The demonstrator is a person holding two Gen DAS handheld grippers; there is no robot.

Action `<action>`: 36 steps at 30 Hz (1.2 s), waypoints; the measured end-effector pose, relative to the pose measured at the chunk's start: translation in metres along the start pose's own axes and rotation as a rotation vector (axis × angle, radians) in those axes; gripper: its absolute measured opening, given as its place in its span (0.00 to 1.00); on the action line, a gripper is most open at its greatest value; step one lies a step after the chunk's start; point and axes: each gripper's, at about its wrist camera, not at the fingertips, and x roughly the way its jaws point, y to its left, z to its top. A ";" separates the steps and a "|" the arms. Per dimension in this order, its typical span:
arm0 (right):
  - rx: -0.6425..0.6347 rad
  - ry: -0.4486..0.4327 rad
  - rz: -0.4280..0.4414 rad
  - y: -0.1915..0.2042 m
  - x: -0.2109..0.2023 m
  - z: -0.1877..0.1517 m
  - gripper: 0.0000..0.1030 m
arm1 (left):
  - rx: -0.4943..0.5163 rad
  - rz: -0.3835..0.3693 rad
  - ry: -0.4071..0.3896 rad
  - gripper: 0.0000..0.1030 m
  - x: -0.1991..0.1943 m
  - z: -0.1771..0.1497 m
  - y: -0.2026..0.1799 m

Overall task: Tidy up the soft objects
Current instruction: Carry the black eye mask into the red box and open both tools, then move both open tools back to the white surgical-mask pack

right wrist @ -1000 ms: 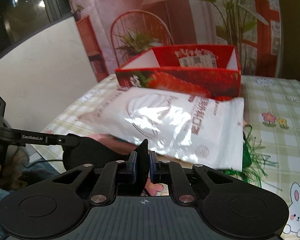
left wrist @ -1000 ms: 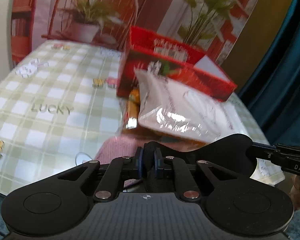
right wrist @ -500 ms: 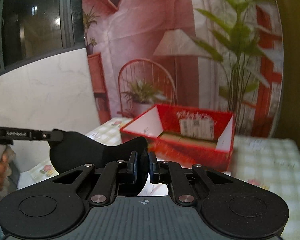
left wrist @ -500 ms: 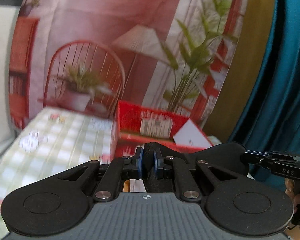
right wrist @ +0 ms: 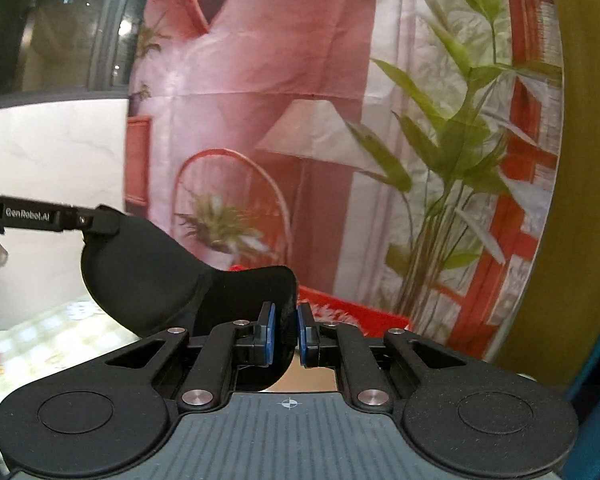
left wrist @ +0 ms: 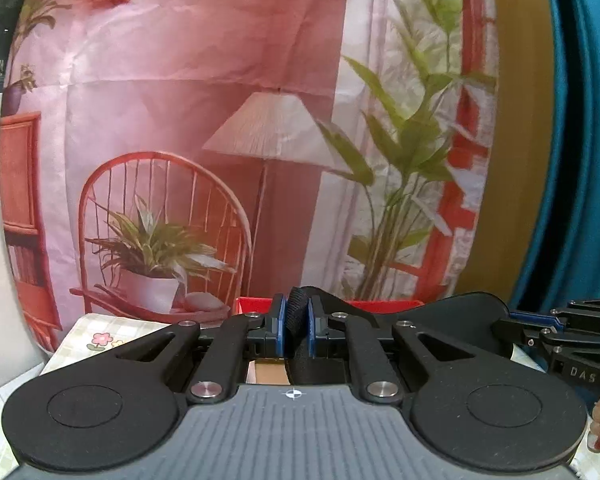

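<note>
A black eye mask hangs stretched between my two grippers, lifted above the table. My left gripper is shut on the mask's black strap end; the mask body runs off to the right toward the other gripper. My right gripper is shut on the mask's other edge; the left gripper holds the far end at left. The red strawberry box shows just beyond the fingers, and its rim shows in the left wrist view.
The checked tablecloth shows low at left, also in the right wrist view. A printed backdrop with chair, lamp and plants hangs behind. A blue curtain is at right. A white wall is at left.
Both grippers rose and tilted up with the mask; the table, white plastic bag and most of the red box dropped out of view.
</note>
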 end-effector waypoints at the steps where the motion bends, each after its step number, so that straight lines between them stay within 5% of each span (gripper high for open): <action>1: -0.002 0.004 -0.007 -0.004 0.011 0.000 0.10 | 0.006 -0.004 0.021 0.11 0.012 0.000 0.000; 8: 0.019 0.056 -0.032 -0.019 0.074 -0.022 0.10 | -0.009 0.009 0.172 0.11 0.075 -0.019 0.009; 17: 0.067 0.160 -0.044 -0.030 0.110 -0.057 0.17 | 0.017 -0.016 0.288 0.14 0.107 -0.043 0.009; 21: 0.043 0.191 -0.100 -0.028 0.109 -0.060 0.35 | 0.029 0.004 0.273 0.66 0.101 -0.046 0.009; 23: 0.062 0.176 -0.116 -0.029 0.103 -0.060 0.57 | 0.013 0.009 0.250 0.75 0.092 -0.044 0.010; 25: 0.099 0.159 -0.118 -0.030 0.093 -0.060 0.68 | -0.008 0.004 0.262 0.86 0.084 -0.044 0.012; 29: 0.164 0.110 -0.132 -0.030 0.071 -0.062 1.00 | 0.012 0.058 0.284 0.97 0.066 -0.046 0.009; 36: 0.277 0.088 -0.164 -0.024 0.035 -0.074 1.00 | 0.052 0.082 0.292 1.00 0.033 -0.058 -0.004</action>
